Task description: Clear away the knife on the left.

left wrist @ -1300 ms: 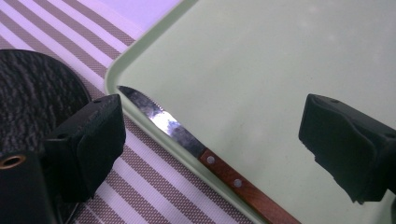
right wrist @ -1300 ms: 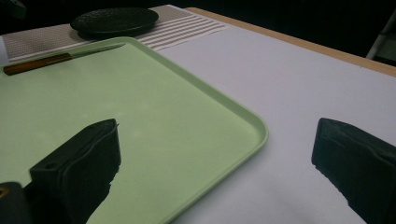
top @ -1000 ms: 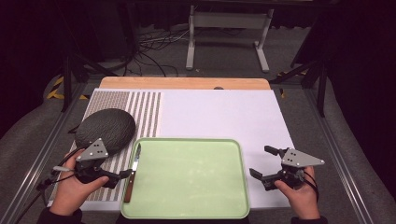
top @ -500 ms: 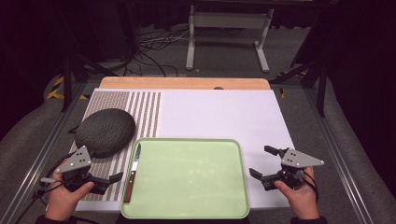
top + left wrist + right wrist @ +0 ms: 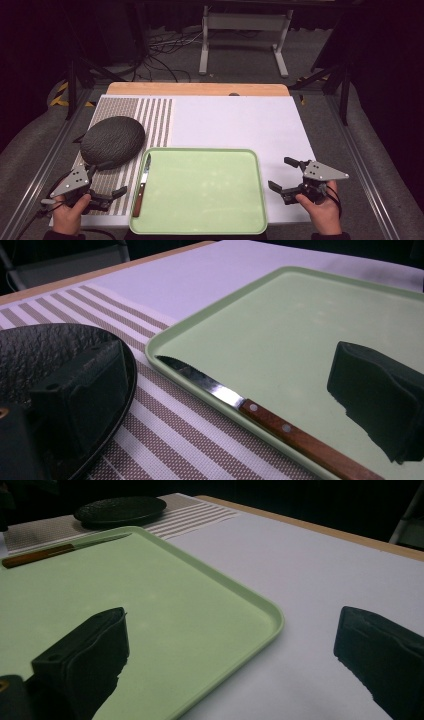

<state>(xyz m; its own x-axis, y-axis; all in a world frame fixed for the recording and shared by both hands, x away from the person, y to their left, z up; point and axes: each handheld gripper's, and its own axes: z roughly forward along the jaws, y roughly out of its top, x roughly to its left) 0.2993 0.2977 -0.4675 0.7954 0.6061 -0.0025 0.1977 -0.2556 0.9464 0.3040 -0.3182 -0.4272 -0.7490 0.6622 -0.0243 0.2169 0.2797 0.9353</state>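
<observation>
Left claw (image 5: 106, 181) low at the near-left of the table, jaws spread wide, nothing between them. Knife (image 5: 141, 188) lies just to its right, along the left rim of the tray (image 5: 200, 229). From the left gripper view the knife (image 5: 250, 410) sits between the two jaws and slightly ahead; blade tip far, wooden handle near.

Long axis of the knife runs away from the person, roughly parallel to the tray's left edge. Left claw points across that axis, toward the tray, so a straight push in would meet the handle side-on.

Right claw (image 5: 286, 175) also spread and empty, at the tray's right edge, well apart from the knife, with the whole tray between. Left hand (image 5: 70, 212) clearly the nearer.

Dark plate (image 5: 112, 140) ahead of the left claw, on the striped mat (image 5: 155, 120), close to the knife's tip but apart from it.

Judgement: likely next step is the left claw closing on the handle; the tray rim under the knife may get in the way.
</observation>
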